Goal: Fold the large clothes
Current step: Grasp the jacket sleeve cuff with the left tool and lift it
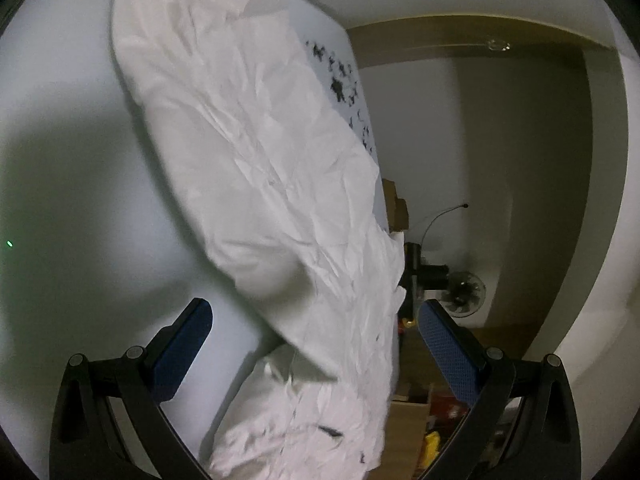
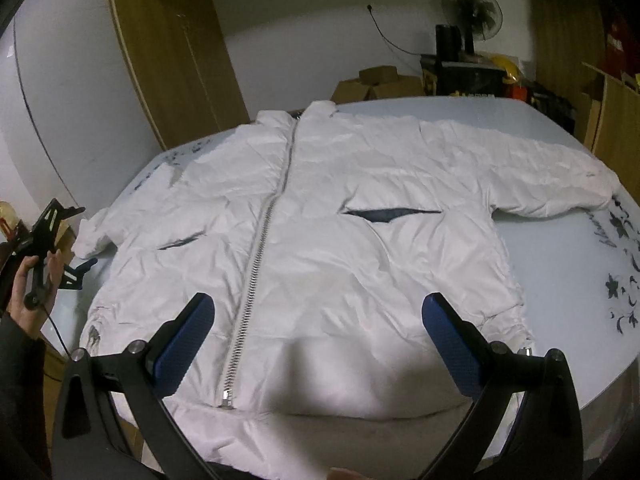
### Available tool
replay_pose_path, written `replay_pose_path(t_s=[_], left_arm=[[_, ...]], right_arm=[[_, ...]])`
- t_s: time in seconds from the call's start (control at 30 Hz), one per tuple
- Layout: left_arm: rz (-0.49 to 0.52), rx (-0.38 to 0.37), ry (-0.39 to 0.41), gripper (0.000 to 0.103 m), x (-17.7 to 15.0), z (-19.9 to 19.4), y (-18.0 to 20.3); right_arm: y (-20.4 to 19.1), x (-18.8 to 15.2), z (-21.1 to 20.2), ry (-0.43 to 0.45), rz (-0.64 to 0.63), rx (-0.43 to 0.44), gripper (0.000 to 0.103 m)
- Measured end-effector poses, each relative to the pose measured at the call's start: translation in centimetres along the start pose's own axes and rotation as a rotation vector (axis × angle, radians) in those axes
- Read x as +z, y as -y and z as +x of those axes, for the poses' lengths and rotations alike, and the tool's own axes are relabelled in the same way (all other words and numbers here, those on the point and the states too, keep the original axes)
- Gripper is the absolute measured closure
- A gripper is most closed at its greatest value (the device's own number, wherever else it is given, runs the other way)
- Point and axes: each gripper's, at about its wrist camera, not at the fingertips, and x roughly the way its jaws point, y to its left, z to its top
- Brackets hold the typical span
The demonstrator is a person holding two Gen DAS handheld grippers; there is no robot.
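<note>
A white zip-up puffer jacket lies spread face up on a pale round table, zip closed, both sleeves out to the sides. My right gripper is open and empty, hovering over the jacket's hem, apart from the fabric. My left gripper is open, tilted sideways at the table's left edge, with the jacket's left sleeve lying between its fingers but not pinched. The left gripper also shows in the right wrist view, held in a hand by the left cuff.
The table has black flower prints near its right rim. Wooden cabinets, cardboard boxes, a standing fan and a dark stand crowd the far side. A wooden crate stands at right.
</note>
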Motion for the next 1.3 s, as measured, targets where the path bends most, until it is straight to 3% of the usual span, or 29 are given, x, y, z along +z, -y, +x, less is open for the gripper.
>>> replay_pose_path(t_s=[0.2,0.4,0.67,0.87,0.93,1.0,1.03,1.1,1.2,1.3], left_arm=[[0.014,-0.004,0.026,0.0,2.7,1.4,-0.4],[-0.008,0.044,0.092,0.002,6.7,1.7,-0.4],[0.079,0.15,0.139,0.002,11.8,3.2,0.3],[0.05,0.161,0.216,0.004,12.7,0.7,-0.6],[0.039,0.176,0.227,0.014,12.6,0.4,-0.7],[0.029,0.204,0.227,0.043,12.7,0.4,-1.0],[0.023,0.222,0.225,0.051,12.7,0.5,-1.2],[-0.005,0.243,0.221,0.086,13.1,0.8,-2.1],[-0.034,0.229,0.22,0.092,13.5,0.9,-3.0],[0.02,0.263,0.256,0.095,13.1,0.5,-2.2]], right_arm=[[0.5,0.2,1.7,-0.036,0.017,-0.005,0.0],[0.8,0.4,2.7,-0.064,0.033,-0.004,0.0],[0.8,0.1,3.1,-0.078,0.038,-0.009,0.0],[1.0,0.2,3.1,-0.08,0.046,-0.01,0.0],[1.1,0.1,3.3,-0.086,0.053,-0.01,0.0],[1.2,0.1,3.7,-0.099,0.065,-0.004,0.0],[1.3,0.0,3.7,-0.103,0.07,0.0,0.0],[1.4,-0.1,3.8,-0.111,0.076,0.006,0.0],[1.4,-0.1,3.8,-0.117,0.077,0.01,0.0],[1.6,0.0,3.8,-0.115,0.082,0.011,0.0]])
